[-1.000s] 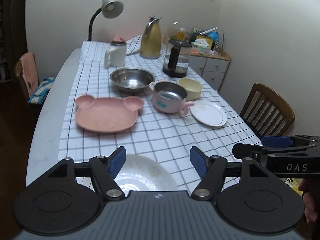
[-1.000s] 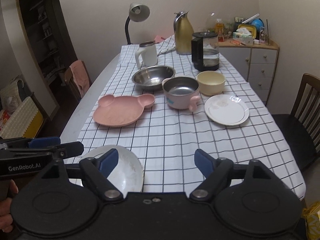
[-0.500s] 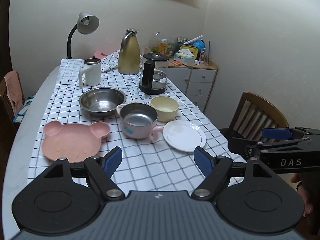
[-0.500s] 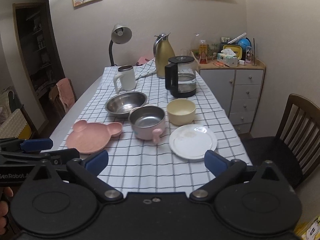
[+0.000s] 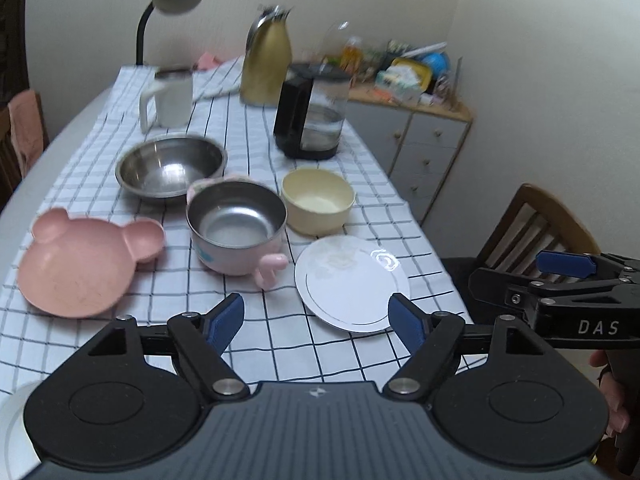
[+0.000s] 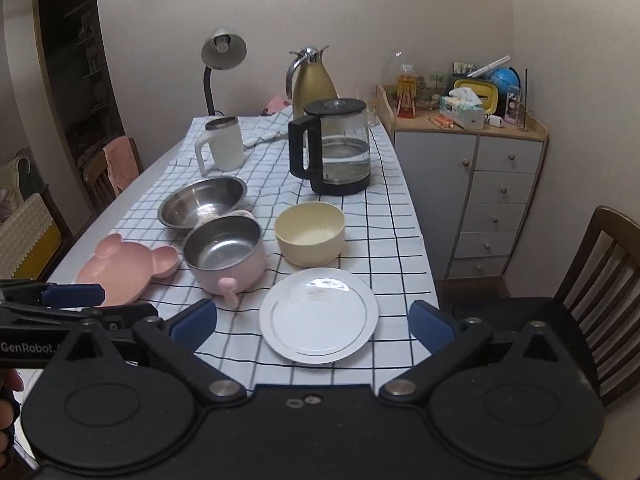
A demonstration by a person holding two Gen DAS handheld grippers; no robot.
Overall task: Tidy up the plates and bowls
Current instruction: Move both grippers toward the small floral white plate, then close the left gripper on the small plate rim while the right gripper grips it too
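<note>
White plate (image 6: 319, 321) lies near the worktop (image 6: 394, 250) edge, in front of the cream bowl (image 6: 310, 233) and pink-handled steel bowl (image 6: 224, 253). Left hand-held gripper (image 5: 319, 316) spread, empty; its view is motion-blurred. Right hand-held gripper (image 6: 313, 319) spread wide, jaws just opened, nothing between. Second white plate (image 5: 9, 420) cut off at the left view's corner, mostly hidden behind the gripper body

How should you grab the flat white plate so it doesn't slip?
Probably by its rim. The white plate lies flat on the checked cloth, so nothing else sticks up. Its near edge faces the open right gripper, so come from that side, low, one finger sliding under the rim and one above.
</note>
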